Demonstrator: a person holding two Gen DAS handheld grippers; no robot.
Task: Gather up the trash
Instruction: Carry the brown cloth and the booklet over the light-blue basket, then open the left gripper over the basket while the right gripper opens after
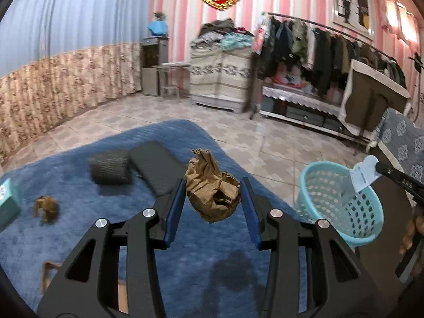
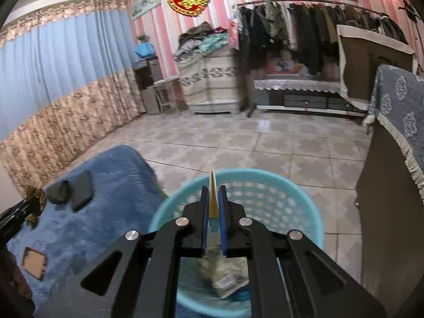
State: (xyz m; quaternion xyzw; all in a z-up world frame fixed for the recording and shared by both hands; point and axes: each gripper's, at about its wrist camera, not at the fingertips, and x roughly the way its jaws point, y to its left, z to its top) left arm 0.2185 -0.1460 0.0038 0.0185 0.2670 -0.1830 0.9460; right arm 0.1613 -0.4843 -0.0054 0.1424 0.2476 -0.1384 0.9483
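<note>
My left gripper (image 1: 213, 185) is shut on a crumpled brown paper bag (image 1: 212, 188) and holds it above the blue rug (image 1: 79, 238). A second crumpled brown scrap (image 1: 45, 206) lies on the rug to the left. The turquoise plastic basket (image 1: 341, 198) stands on the tiled floor to the right. My right gripper (image 2: 213, 193) is shut on a thin white paper card (image 2: 212, 196), held upright over the basket (image 2: 265, 185). The card also shows in the left wrist view (image 1: 364, 173). Crumpled paper (image 2: 225, 275) lies inside the basket.
Two dark cushions (image 1: 132, 167) lie on the rug, with a teal box (image 1: 8, 201) at its left edge and a cardboard piece (image 2: 34, 262) near me. A clothes rack (image 1: 331, 53), a covered cabinet (image 1: 220, 74) and a dark wooden cabinet (image 2: 384, 212) stand around.
</note>
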